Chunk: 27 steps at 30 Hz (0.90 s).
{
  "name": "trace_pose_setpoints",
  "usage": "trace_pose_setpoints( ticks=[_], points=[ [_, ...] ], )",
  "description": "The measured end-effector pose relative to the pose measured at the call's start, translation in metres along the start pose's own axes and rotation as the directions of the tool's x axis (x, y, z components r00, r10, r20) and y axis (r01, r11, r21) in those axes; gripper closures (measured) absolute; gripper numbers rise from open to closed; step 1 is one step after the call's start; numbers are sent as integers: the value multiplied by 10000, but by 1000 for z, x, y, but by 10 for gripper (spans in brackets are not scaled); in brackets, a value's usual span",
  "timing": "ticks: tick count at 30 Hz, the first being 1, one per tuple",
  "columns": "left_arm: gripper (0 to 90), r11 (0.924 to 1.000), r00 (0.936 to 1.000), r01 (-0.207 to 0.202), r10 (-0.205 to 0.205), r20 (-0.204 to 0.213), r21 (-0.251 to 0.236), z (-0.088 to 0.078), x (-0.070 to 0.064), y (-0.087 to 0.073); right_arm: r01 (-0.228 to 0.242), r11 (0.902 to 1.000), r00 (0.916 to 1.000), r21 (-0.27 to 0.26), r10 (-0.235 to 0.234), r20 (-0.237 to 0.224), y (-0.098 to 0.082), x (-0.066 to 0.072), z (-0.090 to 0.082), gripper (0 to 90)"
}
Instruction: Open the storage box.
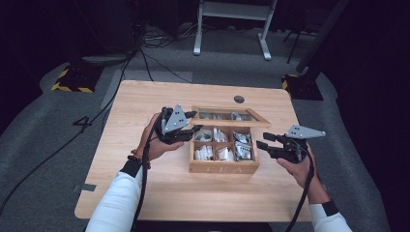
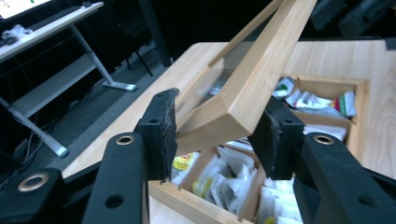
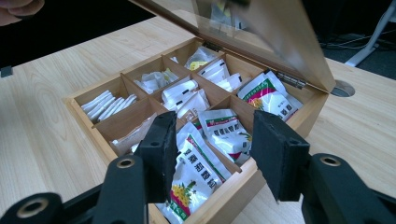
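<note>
A wooden compartment box (image 1: 223, 168) of sachets (image 3: 196, 172) sits mid-table. Its glass-paned hinged lid (image 1: 229, 123) is raised at a slant over the rear compartments. My left gripper (image 1: 195, 121) is at the lid's left corner. In the left gripper view both pads (image 2: 164, 135) press the wooden frame corner (image 2: 224, 116), so the left gripper (image 2: 217, 137) is shut on the lid. My right gripper (image 1: 261, 140) hovers by the box's right side, jaws open. In the right gripper view it (image 3: 212, 149) points over the near compartments with nothing between its pads.
The light wooden table (image 1: 145, 183) has a round cable hole (image 1: 239, 99) behind the box. Beyond the far edge stand a white desk frame (image 1: 232, 24), floor cables (image 1: 145, 63) and striped stand bases (image 1: 72, 79).
</note>
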State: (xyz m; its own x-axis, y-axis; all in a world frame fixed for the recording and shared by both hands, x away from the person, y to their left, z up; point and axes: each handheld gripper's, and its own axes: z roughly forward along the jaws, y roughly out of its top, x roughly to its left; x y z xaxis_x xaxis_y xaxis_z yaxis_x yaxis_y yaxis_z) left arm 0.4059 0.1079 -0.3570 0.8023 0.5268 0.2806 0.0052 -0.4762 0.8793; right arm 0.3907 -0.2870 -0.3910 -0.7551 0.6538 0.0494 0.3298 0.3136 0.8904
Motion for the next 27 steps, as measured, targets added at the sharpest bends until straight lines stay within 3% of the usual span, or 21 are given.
trace_pose_setpoints(
  ticks=[8,16,23,27],
  points=[
    [551,9993,9996,249,-252,-121,-271,2,14,10,-96,9998,9999,157,95,62,-9,-4,-2,500],
    [552,9949,9970,742,-755,-159,-681,7,27,15,20,9991,9999,432,-25,131,-17,-5,1,475],
    [552,9870,9925,1213,-1220,-8,-1051,12,40,18,176,9973,9997,707,-189,180,-20,-3,5,457],
    [554,9832,9895,1390,-1426,-227,-1183,17,47,20,263,9961,9995,847,-278,170,-22,-3,8,451]
  ],
)
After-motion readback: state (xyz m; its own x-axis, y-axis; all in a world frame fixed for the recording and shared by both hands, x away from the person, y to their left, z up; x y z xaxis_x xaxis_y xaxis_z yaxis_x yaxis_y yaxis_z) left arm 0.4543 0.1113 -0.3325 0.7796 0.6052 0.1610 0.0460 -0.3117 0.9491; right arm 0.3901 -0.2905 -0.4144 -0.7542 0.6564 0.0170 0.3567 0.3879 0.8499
